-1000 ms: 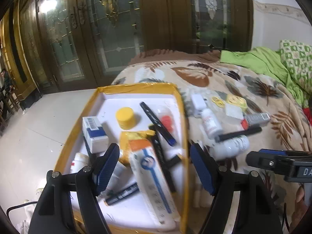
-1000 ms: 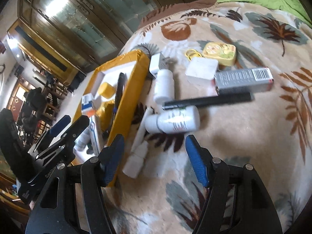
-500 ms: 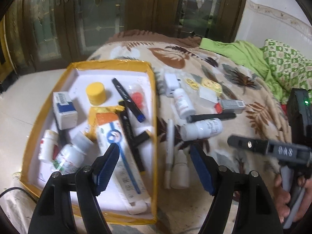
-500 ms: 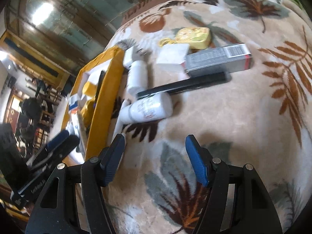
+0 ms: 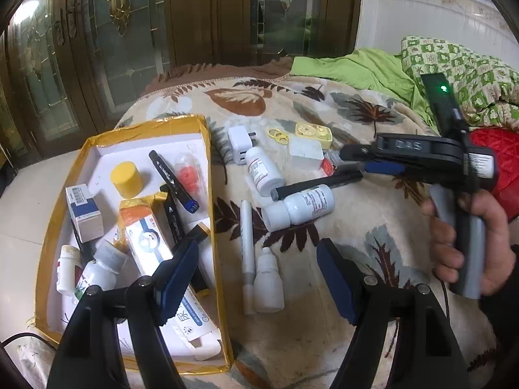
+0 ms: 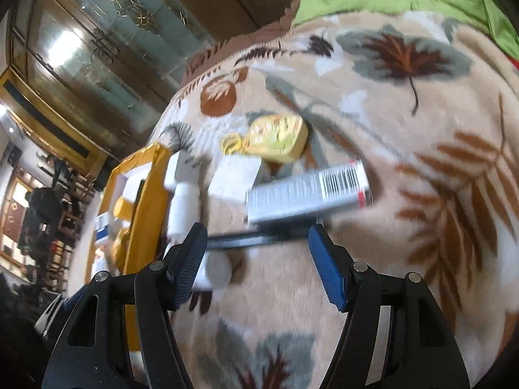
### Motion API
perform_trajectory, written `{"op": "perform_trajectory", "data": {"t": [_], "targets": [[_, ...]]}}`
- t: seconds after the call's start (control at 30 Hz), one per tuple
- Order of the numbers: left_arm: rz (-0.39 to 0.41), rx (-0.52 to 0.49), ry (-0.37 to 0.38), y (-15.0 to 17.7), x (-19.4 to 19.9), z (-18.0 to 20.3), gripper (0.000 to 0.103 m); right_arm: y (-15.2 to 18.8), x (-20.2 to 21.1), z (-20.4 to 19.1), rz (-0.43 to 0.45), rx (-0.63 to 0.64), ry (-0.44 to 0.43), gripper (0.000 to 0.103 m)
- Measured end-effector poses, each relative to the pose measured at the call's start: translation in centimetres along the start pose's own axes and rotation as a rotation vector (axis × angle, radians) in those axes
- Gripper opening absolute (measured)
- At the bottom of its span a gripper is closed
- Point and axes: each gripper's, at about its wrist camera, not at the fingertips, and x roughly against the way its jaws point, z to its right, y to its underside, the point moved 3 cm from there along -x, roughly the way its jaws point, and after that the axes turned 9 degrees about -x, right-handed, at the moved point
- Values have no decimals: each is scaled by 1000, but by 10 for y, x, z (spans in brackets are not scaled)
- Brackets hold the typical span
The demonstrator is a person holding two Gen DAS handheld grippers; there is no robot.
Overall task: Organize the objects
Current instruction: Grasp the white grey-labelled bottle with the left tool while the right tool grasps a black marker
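Blue-padded and spread wide, my right gripper [image 6: 256,262] has dropped in low over the black pen [image 6: 259,238], which now lies crosswise between the jaws; a second ago I hung well back from it, with the white bottle [image 5: 298,207] nearest me. Nothing is pinched yet. Just beyond the pen sits the grey barcoded carton [image 6: 308,193], touching or nearly touching it, then the white square block [image 6: 235,178] and the yellow tin [image 6: 279,137]. My view is blurred, so I judge I am mid-reach.

My left gripper [image 5: 256,278] is also wide open and empty, and has swung from over the yellow-edged tray [image 5: 207,149] to hang above the bedspread [image 5: 373,236], with a white marker [image 5: 246,246] and a dropper bottle [image 5: 267,280] lying side by side between its jaws. The tray already holds boxes, bottles, a yellow cap and pens.

So the pen looks like my next pick, to go into the tray with the others. The risk I see is nipping the carton along with it, since they lie so close
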Motion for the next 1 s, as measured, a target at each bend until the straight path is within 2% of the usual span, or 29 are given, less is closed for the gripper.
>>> {"op": "perform_trajectory", "data": {"t": [0.2,0.33,0.4,0.5,0.63,0.7,0.77,0.83,0.87,1.0], "targets": [[-14,35,11,1,-4,-6,75,-3,-27,-12,-23,83,-12,67],[-18,51,22,2,-6,-8,76,13,-49,-25,-187,151,-72,67],[-21,55,27,2,-7,-9,76,21,-44,-28,-194,195,-63,67],[-26,56,34,2,-8,-9,76,32,-35,-20,-251,150,-112,67],[-29,55,48,2,-9,-7,76,52,-18,-11,-270,179,-92,66],[-36,60,64,1,-10,-6,75,63,-12,-16,-262,257,-33,57],[-51,83,90,1,-11,-6,75,72,-12,-18,-254,257,-1,30],[-65,133,128,-1,-12,-8,75,78,-12,-20,-220,260,66,19],[-73,164,142,-2,-13,-9,76,79,-11,-19,-202,243,99,15],[-141,311,220,-9,-29,-5,76,80,-4,-16,-181,186,193,14]]}}
